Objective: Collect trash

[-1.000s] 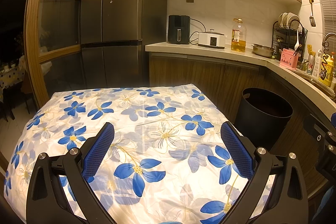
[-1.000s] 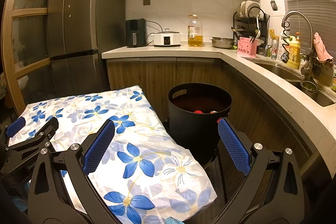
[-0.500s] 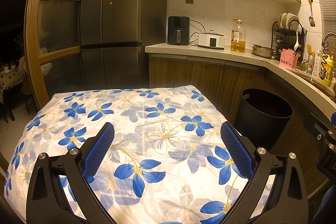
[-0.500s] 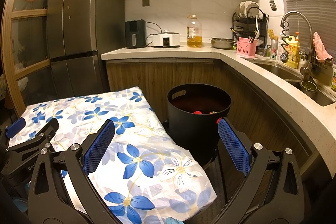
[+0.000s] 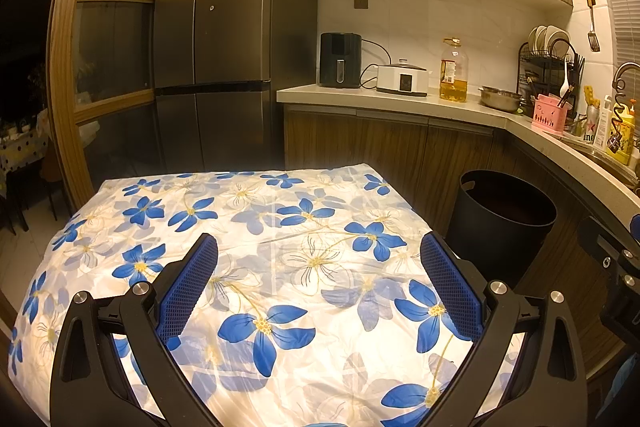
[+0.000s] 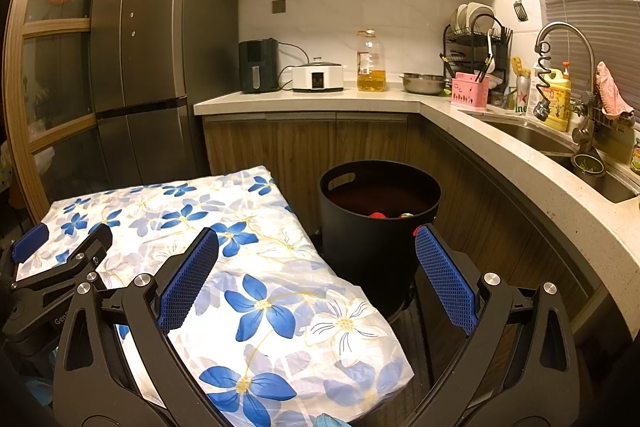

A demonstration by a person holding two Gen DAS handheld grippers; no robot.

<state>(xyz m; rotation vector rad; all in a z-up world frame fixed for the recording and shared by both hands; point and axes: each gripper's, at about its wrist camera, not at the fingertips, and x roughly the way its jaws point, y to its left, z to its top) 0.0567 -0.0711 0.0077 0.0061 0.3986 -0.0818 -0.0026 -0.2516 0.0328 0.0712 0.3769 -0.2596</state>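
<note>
The left gripper (image 5: 319,259) stands with its jaws spread wide and nothing between them, its blue pads (image 5: 188,287) hovering over the table. Directly beneath and ahead of it lies the floral tablecloth (image 5: 256,227), white with blue flowers, bare of any item within this view. The right gripper (image 6: 316,255) is likewise spread wide and holds nothing; its left finger sits over the near right corner of the tablecloth (image 6: 280,307), its right finger over the floor gap beside the table. The left gripper (image 6: 56,267) shows at the lower left of the right wrist view, close alongside. Just beyond the right gripper, between its fingers and slightly ahead, stands the black trash bin (image 6: 376,227) on the floor, close against the table edge. Inside it, near the front rim, small red and silvery items (image 6: 390,215) are visible, possibly cans or caps; the view is too dark to confirm. In the left wrist view the bin (image 5: 500,227) sits ahead and to the right of the claw. Further off runs the countertop (image 6: 320,101) bearing an oil bottle (image 6: 371,63), with the refrigerator (image 5: 224,39) far ahead to the left.
</note>
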